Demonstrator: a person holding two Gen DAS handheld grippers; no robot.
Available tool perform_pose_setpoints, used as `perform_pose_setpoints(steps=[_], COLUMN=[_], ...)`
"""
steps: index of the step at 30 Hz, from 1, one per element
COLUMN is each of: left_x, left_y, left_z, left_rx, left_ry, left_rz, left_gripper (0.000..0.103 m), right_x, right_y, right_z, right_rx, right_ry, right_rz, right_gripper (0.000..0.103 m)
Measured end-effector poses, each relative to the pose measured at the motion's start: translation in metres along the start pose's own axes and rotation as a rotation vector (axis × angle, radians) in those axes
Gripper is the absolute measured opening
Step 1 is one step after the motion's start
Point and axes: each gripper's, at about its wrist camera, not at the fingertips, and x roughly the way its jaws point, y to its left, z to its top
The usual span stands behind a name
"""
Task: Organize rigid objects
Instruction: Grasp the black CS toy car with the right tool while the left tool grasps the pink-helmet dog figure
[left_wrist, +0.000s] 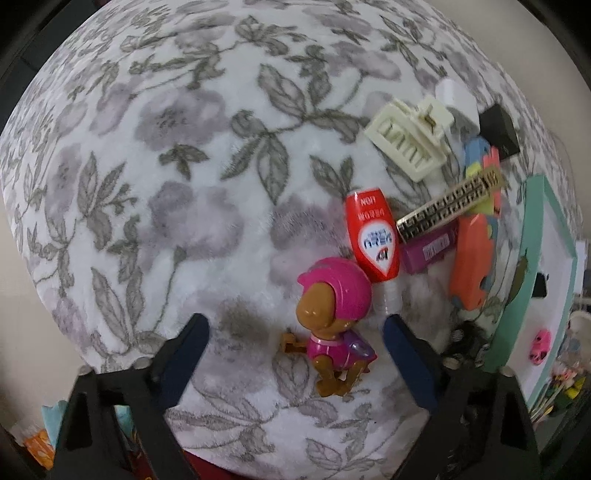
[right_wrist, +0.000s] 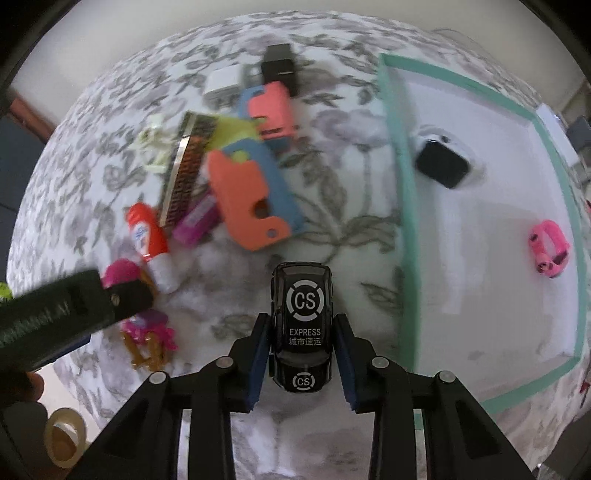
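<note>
Black toy car (right_wrist: 302, 325) clamped in right gripper (right_wrist: 302, 363) near teal-edged tray (right_wrist: 400, 177); left gripper (left_wrist: 295, 332) wide open around pink-helmeted dog figurine (left_wrist: 332, 325).

black toy car (right_wrist: 302, 328), "cs express"

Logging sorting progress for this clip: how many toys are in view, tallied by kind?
Toy cars: 2 (black car gripped in the right tongs; pink car on the teal-edged board)
Dog figure: 1
Total: 3
</note>
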Motion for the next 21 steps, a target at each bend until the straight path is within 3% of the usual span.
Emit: perform_pose_setpoints(steps=[5,9,15,21], left_x=[0.017,0.022,0.024,0.011], left_y=[-0.015,-0.03,-0.036,-0.044], left_z=[-0.005,-0.008,-0.012,-0.02], left_rx=[0.041,0.083,0.096,0.137], left_ry=[0.027,0.005,-0.015,-0.028], left_rz=[0.034,0.083,0.094,0.092], left_gripper=[0.077,0.077,0.077,0.062], right_x=[0.003,0.002,-0.002,0.014], right_y=[-0.026,-0.032,-0.038,-0.008], right_z=[0.004,0.006,0.001,0.007], right_rx=[0.073,0.062,0.044,0.018], right_ry=[0.021,0.019,0.01,0.009], right_rz=[0.034,0.021,0.009,-0.054], right_gripper=[0.036,0.036,0.036,0.036])
